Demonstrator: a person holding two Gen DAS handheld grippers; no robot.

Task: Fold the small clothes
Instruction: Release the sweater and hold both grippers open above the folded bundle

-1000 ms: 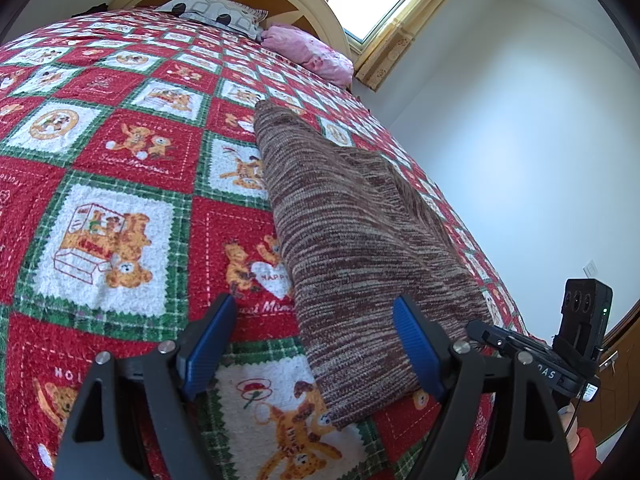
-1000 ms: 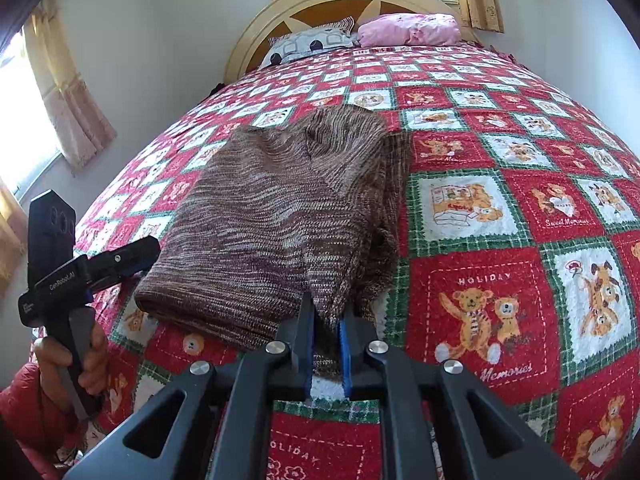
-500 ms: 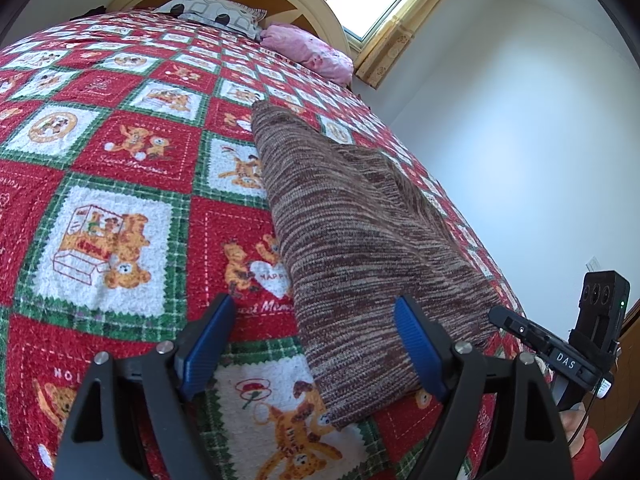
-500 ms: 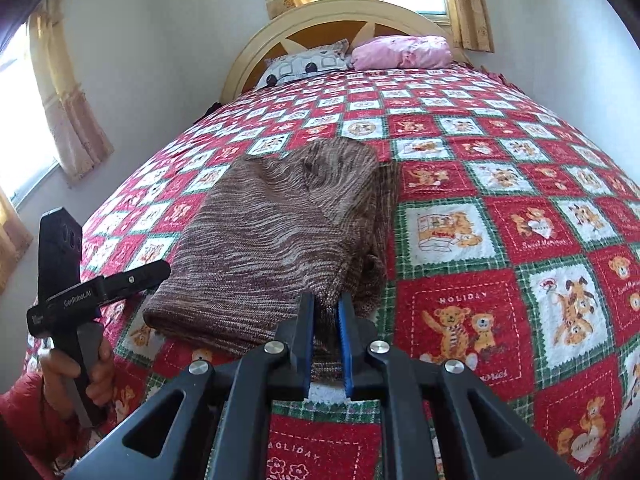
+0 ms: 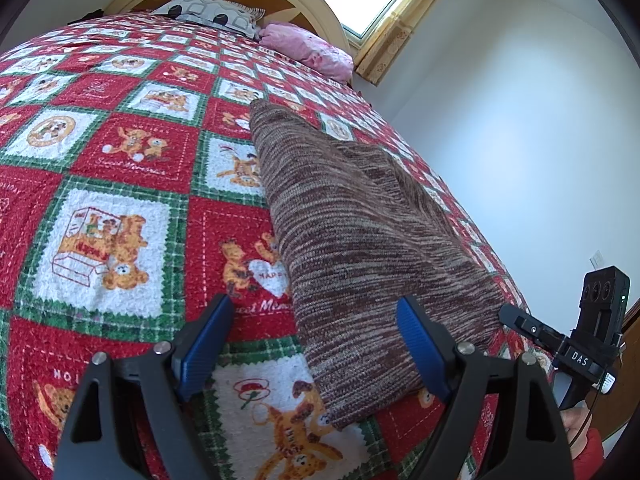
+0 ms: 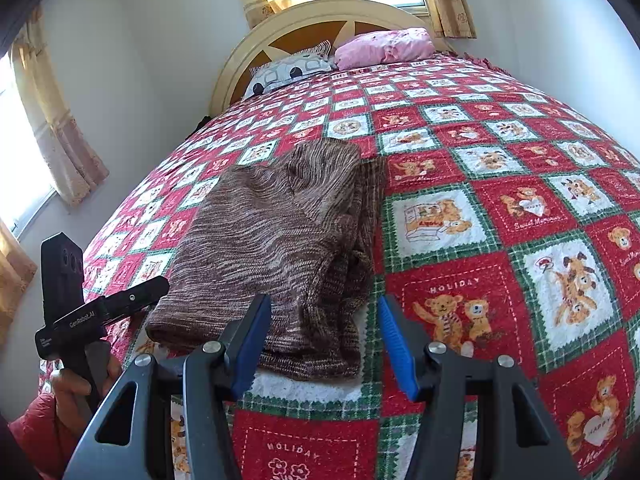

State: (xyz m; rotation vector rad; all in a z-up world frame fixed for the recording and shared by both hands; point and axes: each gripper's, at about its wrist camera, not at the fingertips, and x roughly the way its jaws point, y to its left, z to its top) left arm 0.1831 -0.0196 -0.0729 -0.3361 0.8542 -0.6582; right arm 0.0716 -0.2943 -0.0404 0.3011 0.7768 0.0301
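Two hand-held grippers over one bed, listed left to right as seen from the right wrist.

1. Left hand-held gripper (image 5: 312, 344): jaws spread wide, nothing between the pads; it hangs just off the near left corner of the garment. From the right wrist it shows as a black body (image 6: 100, 316) gripped in a person's hand (image 6: 76, 392) above a red sleeve.

2. Brown knit garment (image 6: 272, 240): the task's thing, a marled sweater lying on the quilt (image 6: 500, 280) toward the near left side of the bed. It is folded into a long panel, with a second layer doubled along its right edge and some bunching at the near right corner.

3. Right hand-held gripper (image 6: 320, 340): jaws opening, blue pads standing clear on either side of the garment's near hem; the cloth lies between them but is not pinched.

4. Far end: cream headboard (image 6: 320, 20), patterned pillow (image 6: 296, 68), pink pillow (image 6: 384, 46).

Step in hand, by judgement: release after laying one side over, the lengthwise fold set down.

Next move, by judgement: both grippers need a fresh hold on the near hem corners, so the panel can be carried toward the headboard and halved. The bunched right corner may want smoothing first.
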